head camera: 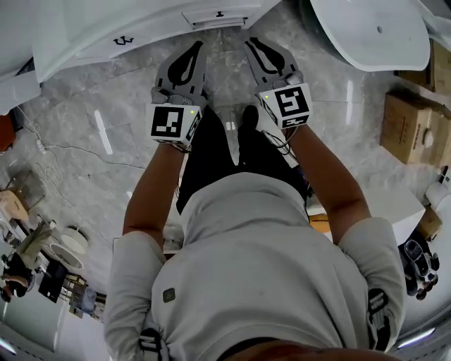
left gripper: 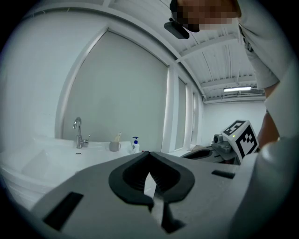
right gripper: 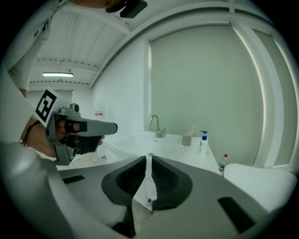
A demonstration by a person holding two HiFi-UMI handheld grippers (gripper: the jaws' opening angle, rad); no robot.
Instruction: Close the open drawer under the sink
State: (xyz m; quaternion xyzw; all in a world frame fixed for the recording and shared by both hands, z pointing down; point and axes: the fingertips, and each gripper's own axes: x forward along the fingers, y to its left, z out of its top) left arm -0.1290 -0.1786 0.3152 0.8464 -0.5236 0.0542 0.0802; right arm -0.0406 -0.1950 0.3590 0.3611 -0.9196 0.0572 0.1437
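Note:
From the head view I look down on the white sink cabinet (head camera: 141, 28) at the top. Its drawer front (head camera: 215, 15), with a dark handle, looks close to flush with the cabinet face. My left gripper (head camera: 196, 46) and right gripper (head camera: 251, 42) are held side by side above the floor, short of the cabinet, both shut and empty. In the left gripper view the left gripper (left gripper: 149, 152) points level over the sink top, where the faucet (left gripper: 77, 133) stands. In the right gripper view the right gripper (right gripper: 149, 158) faces the same faucet (right gripper: 156, 126).
A cup (right gripper: 187, 139) and a soap bottle (right gripper: 203, 142) stand on the sink top. A white rounded fixture (head camera: 373, 28) sits at the upper right, with cardboard boxes (head camera: 416, 120) beside it. Small clutter (head camera: 42, 254) and a cable (head camera: 70, 148) lie on the marble floor at left.

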